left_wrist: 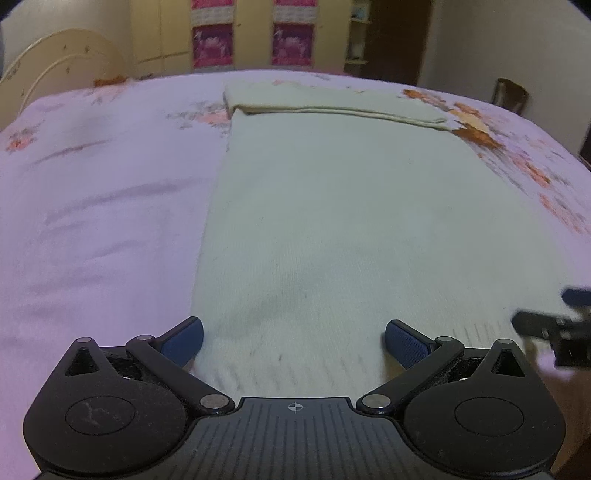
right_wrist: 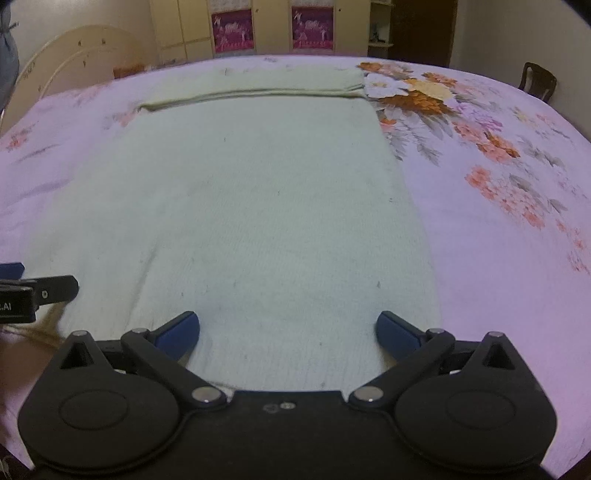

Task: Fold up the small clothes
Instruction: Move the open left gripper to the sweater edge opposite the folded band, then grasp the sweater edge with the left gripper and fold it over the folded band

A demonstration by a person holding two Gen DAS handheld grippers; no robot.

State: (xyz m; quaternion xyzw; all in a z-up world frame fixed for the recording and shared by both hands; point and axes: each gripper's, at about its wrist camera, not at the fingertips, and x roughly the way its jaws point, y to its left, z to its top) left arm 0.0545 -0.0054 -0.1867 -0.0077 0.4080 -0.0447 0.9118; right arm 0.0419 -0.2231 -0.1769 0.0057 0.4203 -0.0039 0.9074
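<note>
Grippers poised at the near hem: the left gripper [left_wrist: 294,341] sits at the bottom of its frame with blue pads spread wide apart and nothing between them, and the right gripper [right_wrist: 287,332] matches it in its own view, jaws equally parted and empty. Each tool shows at the other's frame edge, so the two work side by side over the same edge.

Beyond the pads, a pale knitted garment [left_wrist: 332,206] lies flat on the bed [left_wrist: 92,206], running from bottom centre up to the upper middle of the frame, where its far end is already turned back in a neat band [right_wrist: 258,83]. A pink floral sheet covers the bed, with orange blooms at upper right. A cream headboard [right_wrist: 74,55] stands at upper left, wardrobes with magenta panels [right_wrist: 232,29] along the top, and a dark chair [right_wrist: 537,79] at the far right.

The step in hand appears to be seizing the near hem for the next fold. Done well, each gripper would pinch a corner of the ribbed edge through all layers, at matching positions, then lift together and carry the hem evenly toward the folded band, keeping the sides square so the soft knit does not skew or bunch.

Only the letters ".AI" are legible, on the left gripper's body at the left edge of the right wrist view.
</note>
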